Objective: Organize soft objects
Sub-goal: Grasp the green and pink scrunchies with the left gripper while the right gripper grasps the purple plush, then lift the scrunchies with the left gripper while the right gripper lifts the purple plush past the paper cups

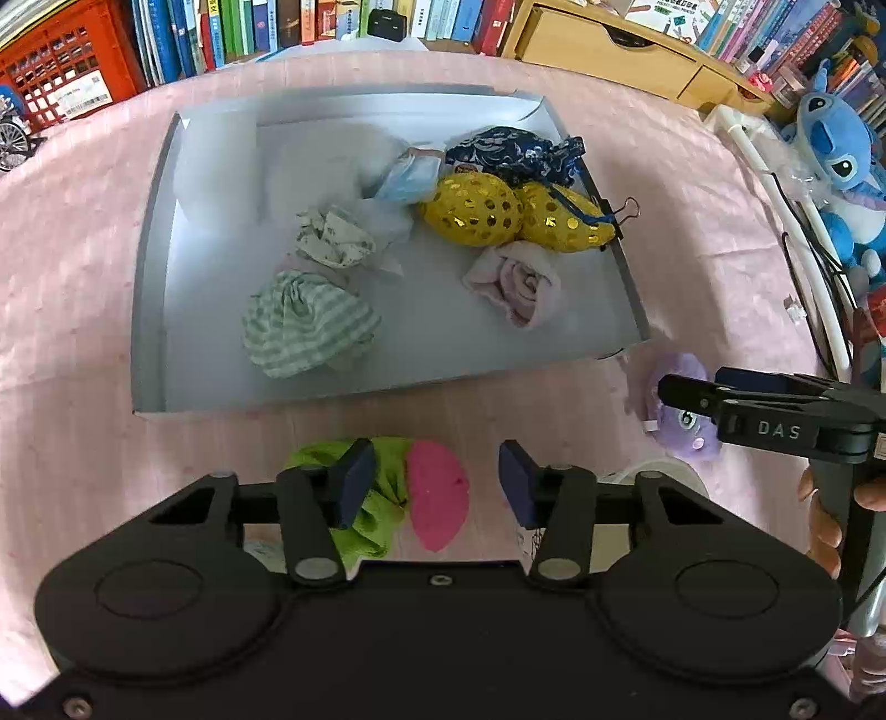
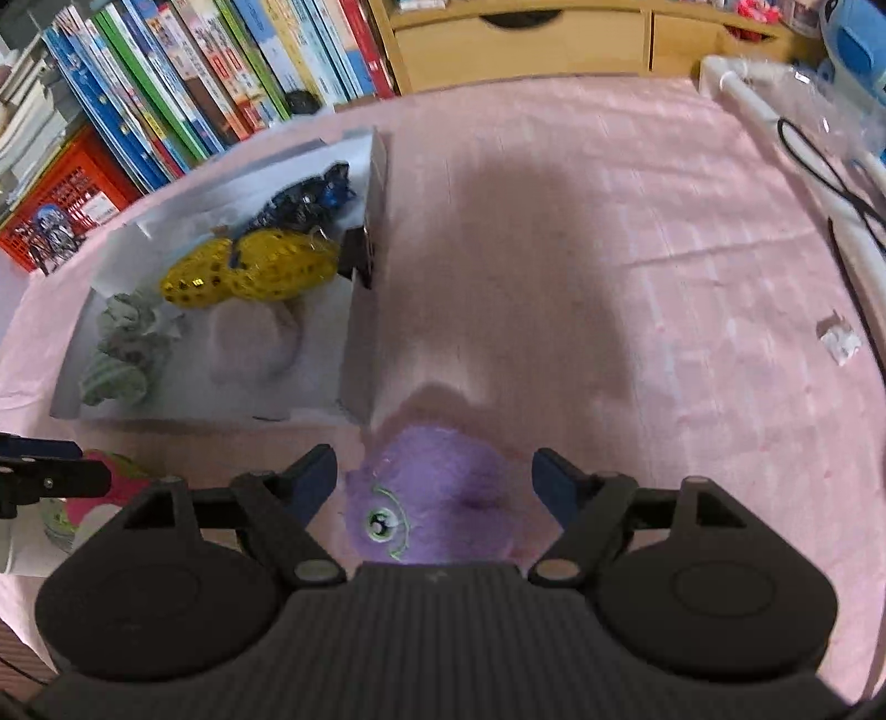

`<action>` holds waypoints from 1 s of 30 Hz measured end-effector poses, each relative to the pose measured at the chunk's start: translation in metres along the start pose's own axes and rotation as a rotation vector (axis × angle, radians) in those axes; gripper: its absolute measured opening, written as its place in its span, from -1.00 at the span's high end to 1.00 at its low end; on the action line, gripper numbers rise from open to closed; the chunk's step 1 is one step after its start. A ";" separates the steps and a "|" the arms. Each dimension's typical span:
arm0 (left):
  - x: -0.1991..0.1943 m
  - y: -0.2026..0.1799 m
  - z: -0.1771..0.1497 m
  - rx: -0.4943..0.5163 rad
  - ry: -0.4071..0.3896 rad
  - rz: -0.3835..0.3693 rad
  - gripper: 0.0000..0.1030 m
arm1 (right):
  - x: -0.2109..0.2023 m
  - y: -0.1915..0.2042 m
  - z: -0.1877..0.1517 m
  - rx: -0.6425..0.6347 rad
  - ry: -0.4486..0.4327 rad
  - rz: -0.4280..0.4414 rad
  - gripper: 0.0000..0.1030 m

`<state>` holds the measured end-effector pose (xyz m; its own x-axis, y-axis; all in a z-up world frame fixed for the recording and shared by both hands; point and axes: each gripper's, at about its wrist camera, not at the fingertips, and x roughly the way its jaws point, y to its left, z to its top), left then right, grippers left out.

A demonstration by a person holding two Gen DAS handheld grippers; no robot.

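Observation:
A grey tray [image 1: 148, 266] on the pink tablecloth holds several soft things: a green striped cloth [image 1: 307, 327], two yellow sequinned pouches [image 1: 476, 213], a dark blue pouch [image 1: 509, 152] and a rolled pink towel [image 1: 520, 282]. In front of the tray lies a green and pink soft piece [image 1: 437, 509]. My left gripper [image 1: 437, 482] straddles it. The left pad overlaps the green part, but the right pad stands clear of the pink, so the jaws are open. A purple plush [image 2: 443, 493] lies by the tray's near right corner, and my right gripper [image 2: 434, 465] hangs open around it, neither pad touching.
A black binder clip [image 2: 357, 255] grips the tray's right wall. Books [image 2: 183, 83], a red crate [image 1: 61, 72] and a wooden drawer unit [image 2: 526, 39] line the back. A white pipe [image 1: 792, 221], cables and a blue plush toy [image 1: 836, 149] crowd the right edge.

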<state>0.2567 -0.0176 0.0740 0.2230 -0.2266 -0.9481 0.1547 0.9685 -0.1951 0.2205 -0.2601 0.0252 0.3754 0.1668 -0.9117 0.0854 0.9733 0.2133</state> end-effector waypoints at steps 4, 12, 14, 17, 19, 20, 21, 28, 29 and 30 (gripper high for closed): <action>0.003 0.000 -0.001 -0.001 -0.003 -0.009 0.22 | 0.008 -0.002 -0.001 0.005 0.019 -0.002 -0.67; 0.006 0.001 -0.003 0.002 -0.028 -0.014 0.44 | 0.014 0.003 -0.006 -0.021 0.020 -0.010 -0.71; 0.006 0.001 -0.004 0.010 -0.033 -0.017 0.47 | 0.014 0.005 -0.007 -0.030 0.017 -0.015 -0.71; 0.004 -0.002 -0.007 0.034 -0.053 -0.010 0.54 | 0.015 0.009 -0.009 -0.046 0.010 -0.022 -0.71; 0.001 -0.004 -0.009 0.053 -0.071 0.000 0.59 | 0.014 0.010 -0.010 -0.060 0.004 -0.022 -0.71; -0.001 -0.005 -0.010 0.061 -0.082 0.002 0.61 | 0.014 0.011 -0.011 -0.066 -0.001 -0.020 -0.70; -0.003 -0.006 -0.012 0.066 -0.095 0.002 0.62 | 0.013 0.012 -0.013 -0.074 -0.008 -0.019 -0.62; -0.026 -0.010 -0.030 0.115 -0.207 -0.007 0.71 | -0.002 0.023 -0.025 -0.142 -0.084 -0.011 -0.16; -0.029 -0.010 -0.034 0.121 -0.227 -0.009 0.71 | -0.004 0.025 -0.027 -0.157 -0.097 -0.017 -0.15; -0.033 -0.011 -0.037 0.126 -0.247 -0.010 0.71 | -0.007 0.027 -0.030 -0.171 -0.108 -0.022 -0.15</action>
<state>0.2116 -0.0164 0.0981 0.4462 -0.2689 -0.8536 0.2731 0.9492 -0.1563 0.1922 -0.2306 0.0269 0.4732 0.1366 -0.8703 -0.0597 0.9906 0.1231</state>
